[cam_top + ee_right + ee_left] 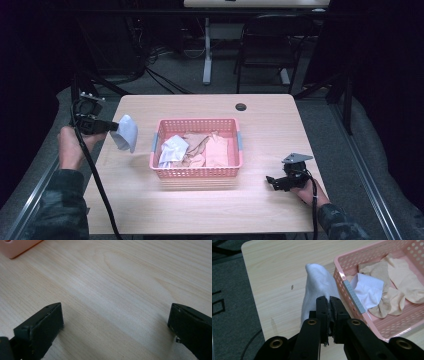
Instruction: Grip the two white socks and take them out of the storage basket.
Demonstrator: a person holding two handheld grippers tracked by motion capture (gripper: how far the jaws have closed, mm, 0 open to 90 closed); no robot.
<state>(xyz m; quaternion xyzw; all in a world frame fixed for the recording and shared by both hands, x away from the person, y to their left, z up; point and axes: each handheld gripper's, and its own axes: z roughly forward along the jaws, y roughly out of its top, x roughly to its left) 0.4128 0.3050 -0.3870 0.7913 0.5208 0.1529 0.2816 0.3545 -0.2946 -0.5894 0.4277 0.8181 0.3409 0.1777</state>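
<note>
A white sock [126, 133] [317, 285] hangs above the table's left part, just left of the pink basket [196, 172] [342, 277]. My left gripper [114, 127] [329, 301] is shut on the sock's near end. Inside the basket lie another white sock [172, 149] [368, 291] and several beige and peach socks [210, 149] [402, 287]. My right gripper [272, 181] [115, 322] rests low over the table at the front right, open, with bare wood between its jaws. A corner of the basket [15, 248] lies at the upper left in the right gripper view.
The wooden table [260, 120] has a dark cable hole [241, 107] near its far edge. Grey carpet [229, 302] lies past the table's left edge. A black chair [270, 45] and a desk leg [207, 50] stand beyond the table.
</note>
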